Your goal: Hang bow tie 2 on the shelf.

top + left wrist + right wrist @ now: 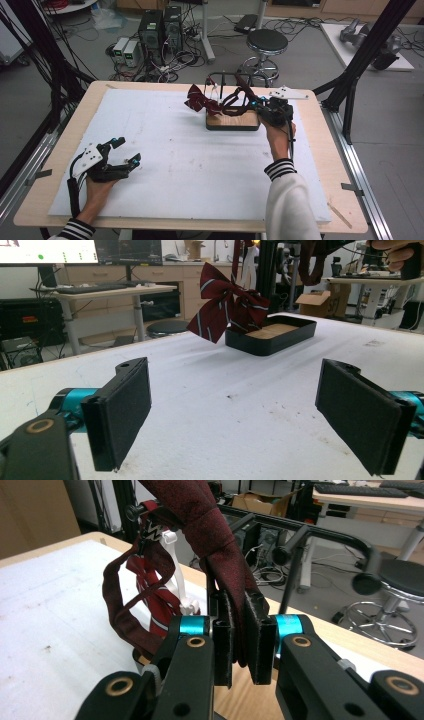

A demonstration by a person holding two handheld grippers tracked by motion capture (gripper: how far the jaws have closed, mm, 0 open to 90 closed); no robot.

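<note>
Dark red fabric strap (220, 545), the long band hanging over the black metal bar rack (320, 530), sits pinched between the right gripper's (239, 640) black pads, which are clenched on it near the far right edge of the white foam board (165, 150) covering the wooden table (320, 130). That rack rises from a black tray with a wooden floor (233, 121), which stands on the board toward its far edge, right of centre. A dark red bow tie with pale stripes (225, 305) hangs at the rack's left end, above the tray's rim. Near the board's near left corner, the left gripper (125, 152) rests released, jaws spread wide with nothing between them.
</note>
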